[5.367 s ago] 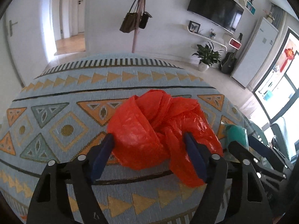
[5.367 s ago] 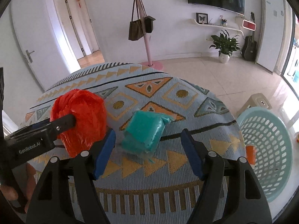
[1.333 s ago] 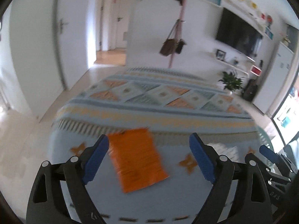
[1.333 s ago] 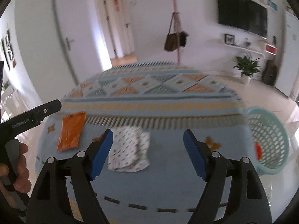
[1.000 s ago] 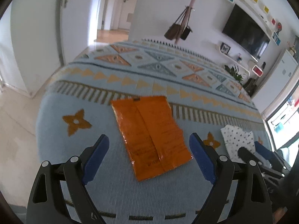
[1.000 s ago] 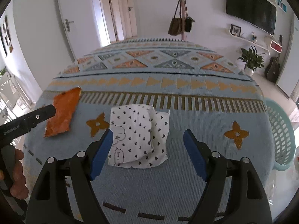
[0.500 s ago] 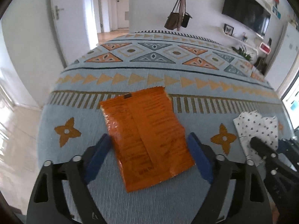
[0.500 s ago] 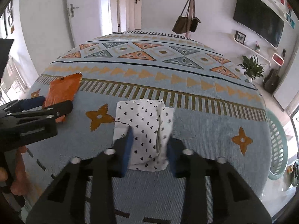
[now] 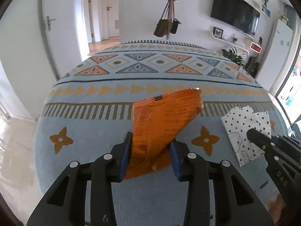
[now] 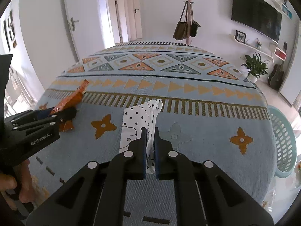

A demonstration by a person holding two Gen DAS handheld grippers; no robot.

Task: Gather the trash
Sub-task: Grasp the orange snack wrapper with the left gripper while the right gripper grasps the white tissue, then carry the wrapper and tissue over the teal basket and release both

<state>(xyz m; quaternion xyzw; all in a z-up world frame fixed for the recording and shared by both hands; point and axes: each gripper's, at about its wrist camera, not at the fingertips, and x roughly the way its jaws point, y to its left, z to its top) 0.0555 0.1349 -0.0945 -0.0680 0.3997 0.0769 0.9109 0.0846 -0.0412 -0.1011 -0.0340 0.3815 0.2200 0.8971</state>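
With both pieces of litter now pinched, the step in hand looks like the pickup itself, just before the lift. The left gripper (image 9: 150,150) has its jaws clamped on the near end of the orange wrapper (image 9: 163,116), which buckles up off the rug (image 9: 116,131) between the blue pads (image 9: 125,150). The right gripper (image 10: 150,150) is squeezed nearly shut on the spotted paper (image 10: 139,116), pulling it into an upright fold; in the left wrist view the same paper (image 9: 242,124) lies just right of the wrapper, under the other tool's tip.

The basket (image 10: 282,141) stands off the rug's right edge (only part of its mint rim and holed wall shows), near the right gripper and farther from the left one.

Next, I judge, both hands should rise clear of the rug, keeping the clamp firm, then swing right until each piece hangs over the basket's mouth before letting go. The wrapper is slick and held by one end, so it may slip.
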